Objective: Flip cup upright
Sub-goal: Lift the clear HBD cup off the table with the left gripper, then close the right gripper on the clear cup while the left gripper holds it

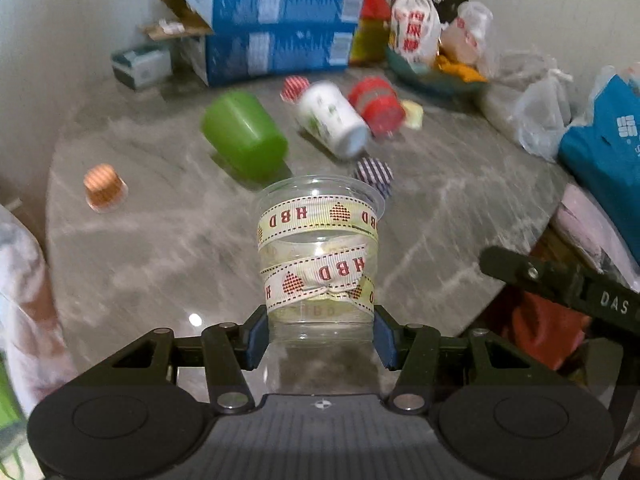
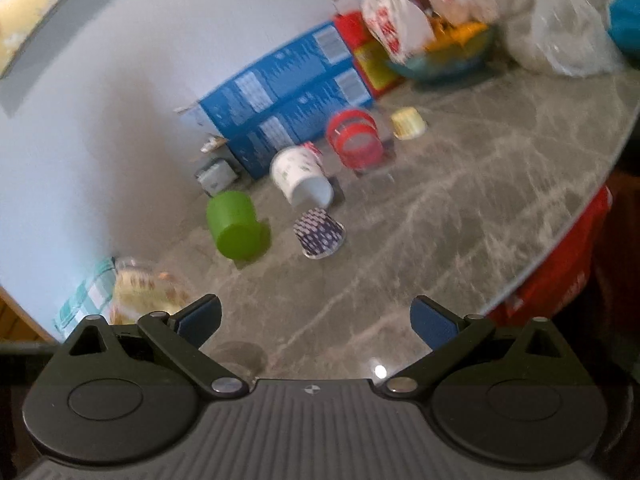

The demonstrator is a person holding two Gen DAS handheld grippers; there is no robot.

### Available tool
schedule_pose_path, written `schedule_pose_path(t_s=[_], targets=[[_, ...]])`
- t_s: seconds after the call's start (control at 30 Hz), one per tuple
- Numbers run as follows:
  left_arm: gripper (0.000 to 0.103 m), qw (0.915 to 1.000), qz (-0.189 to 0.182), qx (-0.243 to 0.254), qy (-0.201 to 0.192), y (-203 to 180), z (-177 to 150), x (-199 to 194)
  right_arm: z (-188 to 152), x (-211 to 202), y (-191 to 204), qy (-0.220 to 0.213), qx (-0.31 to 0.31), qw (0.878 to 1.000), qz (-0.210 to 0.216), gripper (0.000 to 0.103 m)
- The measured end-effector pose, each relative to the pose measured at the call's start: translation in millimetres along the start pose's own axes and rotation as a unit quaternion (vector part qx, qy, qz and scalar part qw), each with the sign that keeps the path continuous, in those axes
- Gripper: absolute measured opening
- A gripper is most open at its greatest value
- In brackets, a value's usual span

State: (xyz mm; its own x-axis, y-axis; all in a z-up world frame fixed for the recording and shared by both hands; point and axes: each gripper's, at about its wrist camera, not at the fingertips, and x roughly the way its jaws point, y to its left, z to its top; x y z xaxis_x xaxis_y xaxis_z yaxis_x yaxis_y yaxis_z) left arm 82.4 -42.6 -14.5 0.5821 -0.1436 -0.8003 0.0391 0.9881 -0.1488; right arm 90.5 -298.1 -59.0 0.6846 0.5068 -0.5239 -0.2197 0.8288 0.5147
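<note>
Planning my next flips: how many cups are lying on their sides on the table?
2: the green cup at left-centre and the white printed cup just right of it. The red one behind is too blurred to judge.

Right hand-held gripper (image 2: 316, 322) jaws wide apart above marble table (image 2: 460, 208); green cup (image 2: 236, 226) on side.
</note>
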Motion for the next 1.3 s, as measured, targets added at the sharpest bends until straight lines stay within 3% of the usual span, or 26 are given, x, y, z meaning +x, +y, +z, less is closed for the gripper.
schedule_pose_path(t_s=[0.23,0.47,0.67,0.83,1.0,1.3], targets=[[0.056,0.9993,-0.019,-0.012,0.030,5,-12,25,-2,14,5,0.043,0.001,0.999,-0.007,0.102],[0.056,0.9994,-0.016,-0.005,0.029,-1,-20,28,-2,28,16,0.073,0.036,0.996,0.037,0.102],[0.056,0.9996,-0.013,0.005,0.023,-2,-22,27,1,45,44,0.112,0.022,0.992,0.056,0.102],[0.056,0.9994,-0.026,0.003,0.024,2,-21,28,1,68,65,0.164,0.009,0.985,0.051,0.102],[0.056,0.9991,-0.037,0.000,0.023,6,-21,29,5,95,68,0.219,0.051,0.972,0.070,0.102],[0.056,0.9982,-0.054,-0.014,0.022,15,-22,28,11,107,77,0.234,0.028,0.972,0.022,0.084]])
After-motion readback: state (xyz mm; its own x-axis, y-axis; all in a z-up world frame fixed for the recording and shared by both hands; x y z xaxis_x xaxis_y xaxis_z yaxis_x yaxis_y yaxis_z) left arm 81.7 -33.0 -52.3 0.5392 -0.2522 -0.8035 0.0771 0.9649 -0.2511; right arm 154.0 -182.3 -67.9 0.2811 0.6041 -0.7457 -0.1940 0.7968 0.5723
